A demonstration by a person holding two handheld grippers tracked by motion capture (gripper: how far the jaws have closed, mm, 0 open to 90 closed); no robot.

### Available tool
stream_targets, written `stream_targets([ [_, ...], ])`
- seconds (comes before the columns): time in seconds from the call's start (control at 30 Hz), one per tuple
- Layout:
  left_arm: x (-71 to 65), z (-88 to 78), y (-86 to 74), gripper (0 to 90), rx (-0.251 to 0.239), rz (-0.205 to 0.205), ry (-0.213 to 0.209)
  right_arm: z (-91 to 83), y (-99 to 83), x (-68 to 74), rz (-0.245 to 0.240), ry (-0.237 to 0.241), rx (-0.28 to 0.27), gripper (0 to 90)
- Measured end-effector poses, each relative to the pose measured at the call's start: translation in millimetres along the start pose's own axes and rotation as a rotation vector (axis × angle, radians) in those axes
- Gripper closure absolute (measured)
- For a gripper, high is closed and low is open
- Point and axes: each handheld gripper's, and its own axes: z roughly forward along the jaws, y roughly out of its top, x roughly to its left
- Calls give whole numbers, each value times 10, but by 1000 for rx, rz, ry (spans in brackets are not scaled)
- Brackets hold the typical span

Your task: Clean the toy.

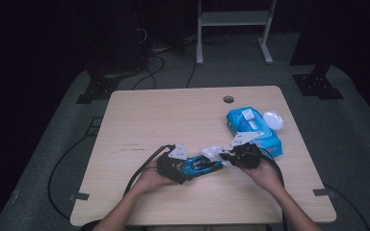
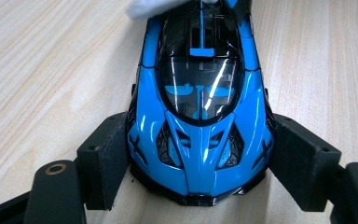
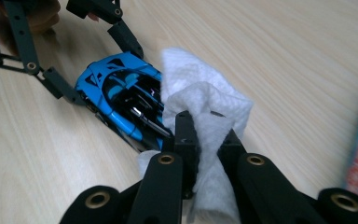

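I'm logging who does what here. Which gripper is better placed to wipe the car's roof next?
Probably the right gripper: its jaws already pinch the white wipe at the blue toy car. The left gripper is clamped on the car's nose, steadying it.

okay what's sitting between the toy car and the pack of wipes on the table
The right gripper, jaws shut on a white wipe pressed against the blue toy car. Past it lies bare table up to the wipes pack, clearest in the high view.

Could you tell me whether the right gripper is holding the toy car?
No, the right gripper is shut on a white wipe; the left gripper clamps the blue toy car.
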Motion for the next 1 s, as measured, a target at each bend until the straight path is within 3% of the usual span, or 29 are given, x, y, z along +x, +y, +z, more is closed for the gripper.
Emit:
stream_targets([
  [0.13, -4, 3, -1, 254, -3, -6, -1, -161, -59, -16, 27, 4, -12, 830],
  [0.33, -3, 6, -2, 253, -6, -7, -1, -91, -71, -26, 26, 56, 49, 813],
  [0.4, 3, 5, -2, 253, -5, -1, -2, 46, -41, -24, 19, 59, 100, 702],
  [0.47, 5, 4, -3, 253, -5, -2, -3, 106, -29, -23, 14, 53, 104, 668],
  [0.53, 6, 5, -3, 253, -5, -5, -7, 218, 20, -19, -4, 36, 104, 563],
  [0.6, 7, 4, -2, 253, -4, -7, -8, 249, 38, -15, -13, 35, 106, 539],
  [0.73, 7, 4, 1, 254, 0, -9, -8, 382, 75, -35, 8, 30, 94, 540],
  [0.8, 11, 2, 1, 254, 2, -8, -11, 458, 95, -27, 10, 4, 72, 592],
  [0.87, 13, 3, -2, 253, 0, -11, -12, 472, 101, -28, 5, 10, 59, 615],
  [0.93, 18, 3, -5, 253, 1, -12, -14, 513, 99, -34, 56, 99, 42, 725],
  [1.0, 15, 6, -4, 253, -1, -13, -13, 515, 84, -63, 68, 126, 38, 756],
])
